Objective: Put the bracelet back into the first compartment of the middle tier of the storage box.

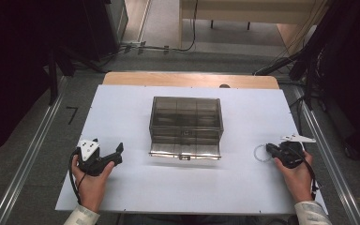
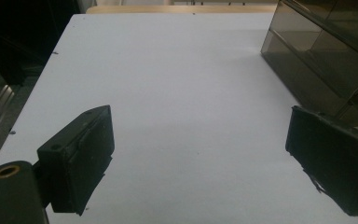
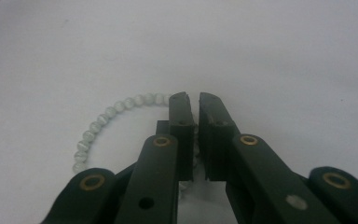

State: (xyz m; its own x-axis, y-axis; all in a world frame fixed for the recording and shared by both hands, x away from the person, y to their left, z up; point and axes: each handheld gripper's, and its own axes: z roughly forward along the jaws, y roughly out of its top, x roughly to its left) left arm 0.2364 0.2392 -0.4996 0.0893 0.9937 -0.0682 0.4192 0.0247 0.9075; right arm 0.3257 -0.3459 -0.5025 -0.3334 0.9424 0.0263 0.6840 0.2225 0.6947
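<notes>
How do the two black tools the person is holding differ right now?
The left tool stands wide open with nothing between its jaws, over bare white table; the right tool is shut on a pale bead bracelet. The left tool rests near the smoky clear box, pointing toward it; the right tool lies at the table's right side. Both are black, hand-held and resting low on the table.

Left gripper [image 1: 112, 154] low, fingers [image 2: 81, 158] spread wide; right gripper [image 3: 194, 100] low, fingers pinched together.

Pale milky-white bead bracelet [image 3: 103, 122], smoky translucent brown drawer box [image 1: 186, 126], black grippers, plain white table sheet [image 1: 122, 112].
</notes>
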